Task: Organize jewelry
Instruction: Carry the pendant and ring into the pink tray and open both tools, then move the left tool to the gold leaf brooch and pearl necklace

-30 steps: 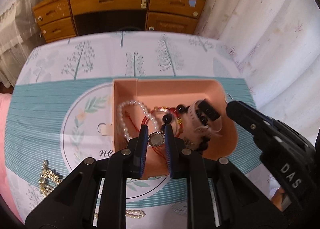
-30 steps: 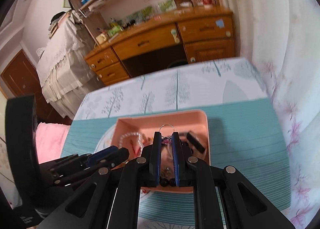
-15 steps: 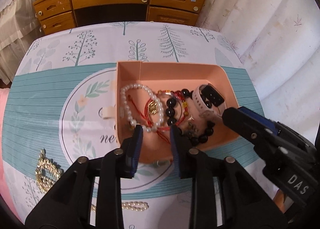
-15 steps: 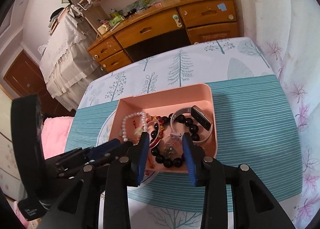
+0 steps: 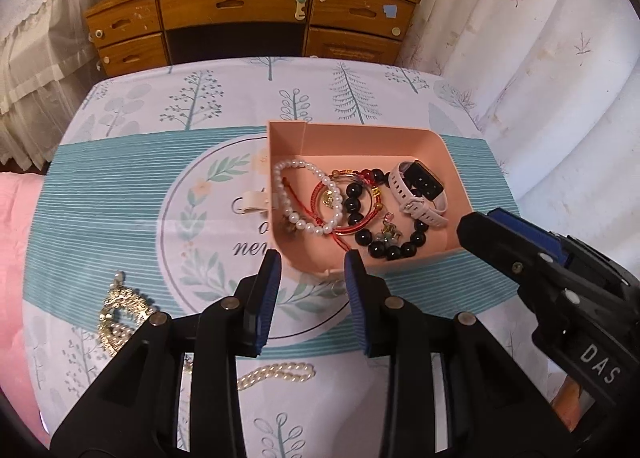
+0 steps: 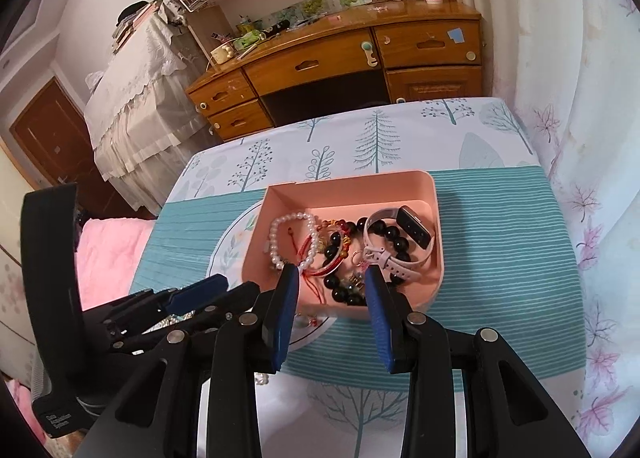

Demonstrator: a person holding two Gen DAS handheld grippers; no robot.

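A pink tray point(image 5: 360, 129) point(image 6: 352, 181) sits on the patterned tablecloth. It holds a pearl bracelet point(image 5: 288, 193) point(image 6: 276, 234), a red string bracelet point(image 5: 340, 232), black beads point(image 5: 354, 197) and a pale pink watch point(image 5: 420, 189) point(image 6: 400, 242). My left gripper point(image 5: 313, 258) is open at the tray's near left corner, with nothing between its fingers. My right gripper point(image 6: 332, 272) is open over the tray's near edge, also with nothing in it. A gold ornament point(image 5: 120, 310) and a pearl string point(image 5: 276, 374) lie on the cloth near me.
A small cream clip point(image 5: 252, 201) lies left of the tray. A wooden desk point(image 5: 248, 13) with drawers stands beyond the table's far edge. White curtains point(image 5: 520, 57) hang close on the right. Pink bedding point(image 6: 108, 250) lies on the left.
Both grippers were shut on small charms over the tray a second ago. They have opened and pulled back toward me, and the charms now lie in the tray.
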